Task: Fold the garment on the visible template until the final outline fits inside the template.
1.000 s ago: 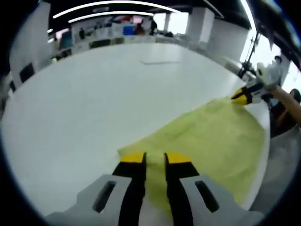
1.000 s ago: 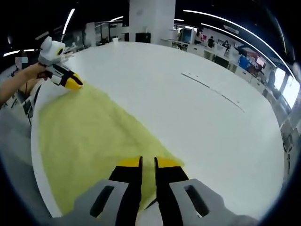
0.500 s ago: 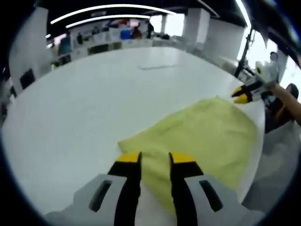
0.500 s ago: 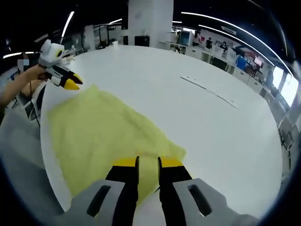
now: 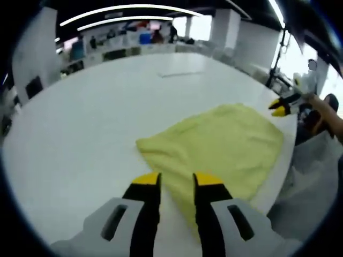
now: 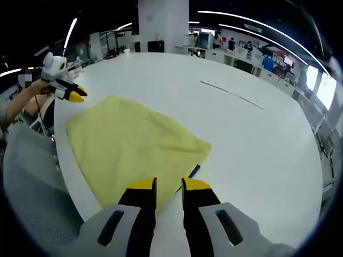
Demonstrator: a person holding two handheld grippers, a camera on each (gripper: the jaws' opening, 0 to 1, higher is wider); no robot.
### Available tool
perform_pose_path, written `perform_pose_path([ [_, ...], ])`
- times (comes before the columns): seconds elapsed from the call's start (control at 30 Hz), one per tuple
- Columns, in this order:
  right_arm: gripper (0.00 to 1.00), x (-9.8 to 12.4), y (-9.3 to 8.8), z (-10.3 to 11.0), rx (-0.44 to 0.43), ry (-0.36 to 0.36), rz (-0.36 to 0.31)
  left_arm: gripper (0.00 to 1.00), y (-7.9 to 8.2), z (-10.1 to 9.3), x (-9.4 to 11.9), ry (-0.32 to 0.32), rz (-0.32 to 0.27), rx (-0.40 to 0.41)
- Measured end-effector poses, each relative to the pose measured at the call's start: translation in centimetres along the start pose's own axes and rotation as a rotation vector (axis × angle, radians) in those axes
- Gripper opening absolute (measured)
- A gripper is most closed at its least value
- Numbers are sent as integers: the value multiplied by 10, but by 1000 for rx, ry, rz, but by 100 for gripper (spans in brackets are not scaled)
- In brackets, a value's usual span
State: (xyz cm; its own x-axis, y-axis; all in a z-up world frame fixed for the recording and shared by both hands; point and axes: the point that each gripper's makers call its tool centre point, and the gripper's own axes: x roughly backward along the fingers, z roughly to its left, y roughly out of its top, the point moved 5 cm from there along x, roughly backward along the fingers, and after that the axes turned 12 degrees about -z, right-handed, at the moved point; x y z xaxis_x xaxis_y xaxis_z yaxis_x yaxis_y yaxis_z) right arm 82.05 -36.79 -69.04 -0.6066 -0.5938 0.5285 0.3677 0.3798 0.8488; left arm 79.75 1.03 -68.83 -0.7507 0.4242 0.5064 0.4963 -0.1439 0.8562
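A pale yellow garment point(image 5: 220, 144) lies spread flat on the white table point(image 5: 86, 123), close to its near edge. My left gripper point(image 5: 177, 181) hovers open over the cloth's near edge, with table and cloth showing between its yellow tips. The right gripper point(image 5: 282, 107) shows at the far corner, just off the cloth. In the right gripper view the garment point(image 6: 128, 142) fills the middle. My right gripper point(image 6: 169, 186) stands slightly open above its near edge. The left gripper point(image 6: 68, 93) sits beyond the far corner, apart from the cloth. A short dark mark point(image 6: 194, 170) peeks out beside the garment's corner.
The table's curved edge point(image 6: 67, 171) runs close along the garment, with grey clothing point(image 6: 32, 198) beyond it. A person's arm point(image 6: 21, 104) holds the far gripper. Thin line marks point(image 6: 230, 93) lie on the bare table farther out. Desks and pillars stand in the background.
The garment was stretched between both grippers and now lies slack and flat. Both pairs of jaws have widened and both grippers have drawn back from the cloth's corners.
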Motion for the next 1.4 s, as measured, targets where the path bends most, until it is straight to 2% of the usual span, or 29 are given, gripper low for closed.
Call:
perform_pose_path([
  [0.3,18,22,-18,13,-52,10,18,19,-9,-6,16,-10,-8,36],
  [0.4,18,29,-24,16,-48,8,30,20,-14,-8,22,-19,9,36],
  [0.53,19,40,-20,21,-72,-11,6,21,-12,-12,31,-19,-5,43],
  [0.63,24,46,-18,26,-87,-8,0,23,-13,-22,40,-45,-1,96],
  [0.73,27,50,-17,32,-82,-9,-4,26,-17,-26,44,-34,1,61],
  [0.8,30,51,-18,34,-81,-7,0,31,-20,-28,44,-40,2,64],
  [0.9,33,51,-23,40,-82,5,17,32,-26,-34,46,-61,12,65],
  [1.03,29,49,-34,43,-83,15,30,32,-37,-39,50,-75,17,78],
  [1.17,24,46,-46,45,-100,20,51,31,-49,-36,52,-36,30,94],
  [1.4,23,42,-64,49,-112,42,90,29,-65,-38,52,-36,37,136],
])
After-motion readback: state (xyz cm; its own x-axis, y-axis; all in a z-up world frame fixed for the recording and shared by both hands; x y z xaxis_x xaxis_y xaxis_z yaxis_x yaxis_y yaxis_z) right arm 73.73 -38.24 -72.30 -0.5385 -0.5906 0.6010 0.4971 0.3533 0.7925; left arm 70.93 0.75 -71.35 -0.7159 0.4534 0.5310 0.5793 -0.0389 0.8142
